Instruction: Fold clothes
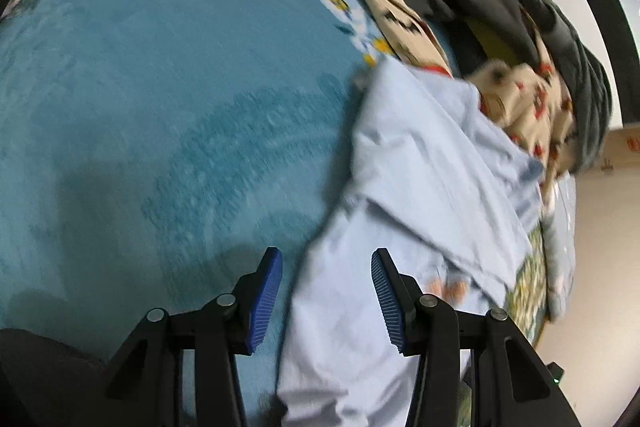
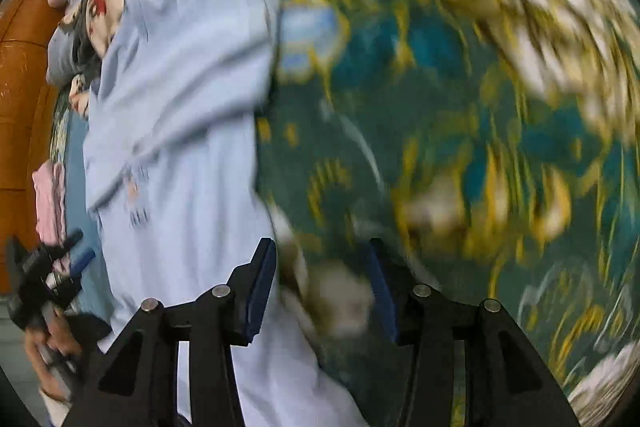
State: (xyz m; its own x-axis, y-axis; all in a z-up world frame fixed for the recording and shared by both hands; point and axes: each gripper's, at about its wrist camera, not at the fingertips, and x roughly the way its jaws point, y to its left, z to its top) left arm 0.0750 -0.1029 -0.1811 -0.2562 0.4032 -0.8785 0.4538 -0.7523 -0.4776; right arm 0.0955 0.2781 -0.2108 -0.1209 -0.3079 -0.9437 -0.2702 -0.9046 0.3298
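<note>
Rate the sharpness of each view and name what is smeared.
Left wrist view: the left tool is crisp, the light blue garment and teal blanket mildly blurred. Right wrist view: heavy motion smear over the patterned green bedding; the right tool stays fairly sharp, fisheye bending the edges.

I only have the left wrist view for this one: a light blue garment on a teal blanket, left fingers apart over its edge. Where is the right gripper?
Observer: The right gripper is open with nothing pinched. It is just off the light blue garment's edge, over a green and yellow patterned cover.
Operator: What is past the garment on that side?
Observer: An orange wooden panel fills the right wrist picture's left edge.
Operator: Does that camera catch my left gripper?
Observer: Yes. The left gripper shows at lower left, fingers apart, held by a hand.
</note>
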